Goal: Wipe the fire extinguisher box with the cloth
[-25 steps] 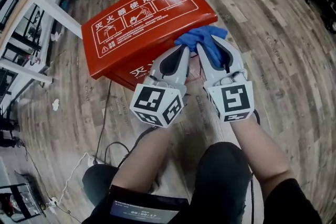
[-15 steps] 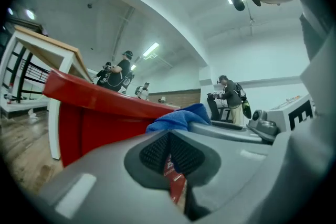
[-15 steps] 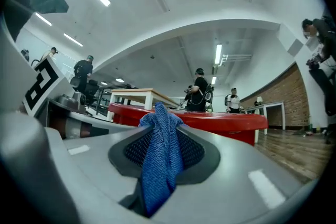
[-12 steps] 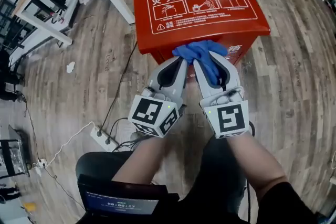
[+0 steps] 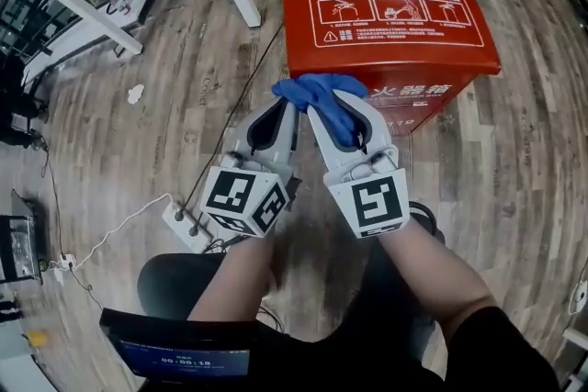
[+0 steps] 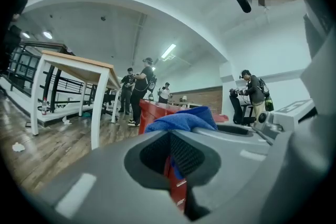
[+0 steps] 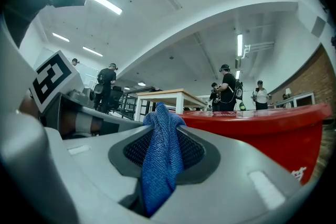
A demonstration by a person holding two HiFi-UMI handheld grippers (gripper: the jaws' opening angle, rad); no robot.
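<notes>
Head view, left tool (image 5: 286, 102), right tool (image 5: 342, 104) clamped on cloth (image 5: 312, 88) (bunched), box (image 5: 395, 18), power strip (image 5: 185, 226)

1 box (image 5: 395, 37), 1 cloth (image 5: 310, 88), 2 grippers (image 5: 286, 104) (image 5: 338, 111)

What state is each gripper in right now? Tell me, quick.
Left gripper: shut, pinching an edge of the blue cloth.
Right gripper: shut on the blue cloth, which runs down between its jaws.

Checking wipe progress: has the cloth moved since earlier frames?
Yes: the cloth slid left along the front edge of the fire extinguisher box, reaching its corner.
</notes>
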